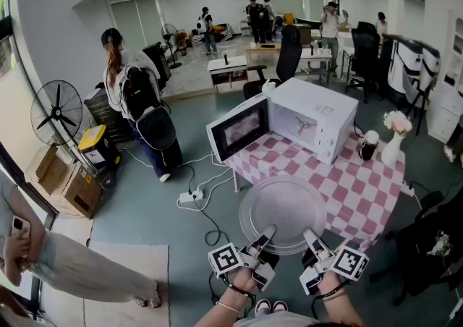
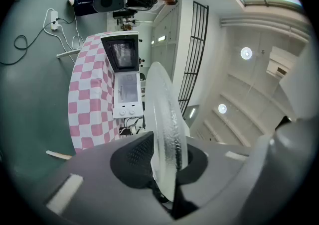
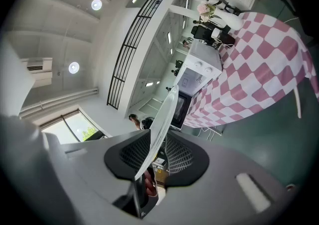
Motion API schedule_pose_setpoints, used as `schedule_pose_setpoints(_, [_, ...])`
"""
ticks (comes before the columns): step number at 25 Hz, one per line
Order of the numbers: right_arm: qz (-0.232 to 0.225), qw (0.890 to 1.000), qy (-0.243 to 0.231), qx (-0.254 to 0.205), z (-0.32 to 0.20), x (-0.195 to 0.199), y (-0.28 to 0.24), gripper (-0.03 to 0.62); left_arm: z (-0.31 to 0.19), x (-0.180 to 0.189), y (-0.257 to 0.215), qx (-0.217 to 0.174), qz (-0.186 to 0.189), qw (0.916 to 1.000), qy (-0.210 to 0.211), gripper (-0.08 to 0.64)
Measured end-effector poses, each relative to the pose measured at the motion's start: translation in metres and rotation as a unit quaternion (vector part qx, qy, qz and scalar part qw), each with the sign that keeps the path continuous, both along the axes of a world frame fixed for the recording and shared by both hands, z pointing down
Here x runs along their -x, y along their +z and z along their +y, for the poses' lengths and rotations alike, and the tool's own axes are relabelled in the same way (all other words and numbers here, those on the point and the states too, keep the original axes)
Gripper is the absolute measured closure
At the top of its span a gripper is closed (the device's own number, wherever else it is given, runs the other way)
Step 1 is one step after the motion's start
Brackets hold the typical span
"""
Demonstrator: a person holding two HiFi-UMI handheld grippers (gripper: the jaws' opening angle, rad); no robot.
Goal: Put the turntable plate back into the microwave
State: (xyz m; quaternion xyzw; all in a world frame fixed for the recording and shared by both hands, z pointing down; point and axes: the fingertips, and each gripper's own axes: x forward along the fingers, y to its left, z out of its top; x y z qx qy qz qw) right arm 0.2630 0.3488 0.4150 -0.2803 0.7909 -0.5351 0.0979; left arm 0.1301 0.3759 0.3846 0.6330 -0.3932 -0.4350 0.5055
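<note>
My left gripper (image 1: 265,236) and right gripper (image 1: 310,236) have fingers clamped on the near rim of the glass turntable plate (image 1: 283,210), facing the open microwave (image 1: 318,117).

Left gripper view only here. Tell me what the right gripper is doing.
Observer: The right gripper is shut on the near rim of the turntable plate, beside the left one.
Operator: Check the microwave cavity.
Observer: In the microwave, a three-armed roller support sits bare on the cavity floor.
</note>
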Motion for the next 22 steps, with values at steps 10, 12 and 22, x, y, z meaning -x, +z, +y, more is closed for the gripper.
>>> schedule_pose_setpoints(10, [-0.027, 0.999, -0.015, -0.037, -0.007, 0.032, -0.026, 0.492, -0.006, 0.014, 0.003, 0.004, 0.0, 0.9999, 0.011, 0.52])
schedule_pose_setpoints(12, [-0.014, 1.0, -0.005, -0.025, -0.009, 0.033, -0.019, 0.491, -0.007, 0.019, 0.004, 0.005, -0.002, 0.9999, 0.014, 0.52])
schedule_pose_setpoints(22, [0.002, 1.0, 0.021, 0.0, -0.01, 0.051, -0.006, 0.489, -0.013, 0.044, 0.003, 0.0, -0.029, 0.999, 0.035, 0.52])
